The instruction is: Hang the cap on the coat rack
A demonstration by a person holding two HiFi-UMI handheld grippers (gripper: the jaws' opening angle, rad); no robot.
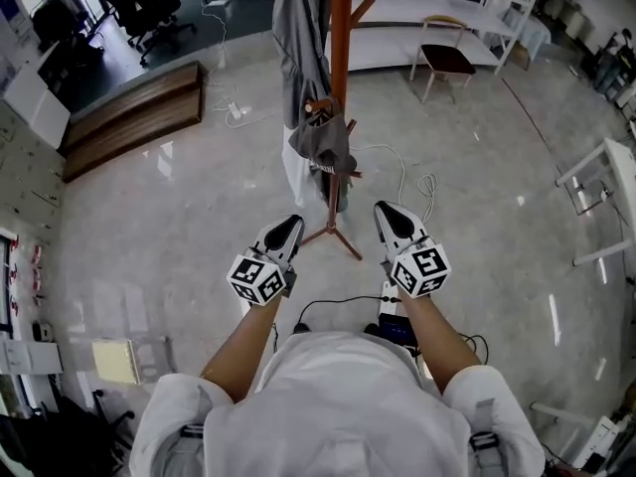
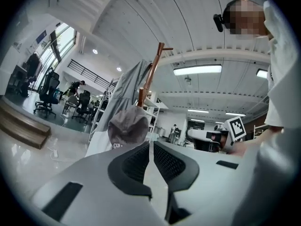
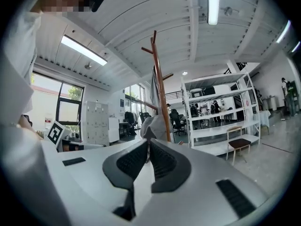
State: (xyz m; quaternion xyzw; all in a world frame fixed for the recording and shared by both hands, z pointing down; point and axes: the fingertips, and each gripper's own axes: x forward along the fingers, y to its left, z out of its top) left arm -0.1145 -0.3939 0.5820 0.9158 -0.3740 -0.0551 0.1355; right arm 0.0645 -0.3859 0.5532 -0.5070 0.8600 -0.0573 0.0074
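Note:
A grey cap (image 1: pixel 321 139) hangs on a low peg of the brown wooden coat rack (image 1: pixel 341 78); it also shows in the left gripper view, the cap (image 2: pixel 128 126) against the rack pole (image 2: pixel 151 74). In the right gripper view the cap (image 3: pixel 154 126) sits beside the rack (image 3: pixel 161 88). My left gripper (image 1: pixel 289 229) and right gripper (image 1: pixel 390 217) are both held back from the rack, jaws closed together with nothing between them. Left gripper (image 2: pixel 150 147) and right gripper (image 3: pixel 149 145) tips meet.
A grey garment (image 1: pixel 298 38) hangs higher on the rack. A small stool (image 1: pixel 444 63) and white shelving (image 1: pixel 437 13) stand behind. A wooden bench (image 1: pixel 129 117) lies at the left, cables (image 1: pixel 412 182) trail on the floor, and a white table frame (image 1: pixel 601 202) is at the right.

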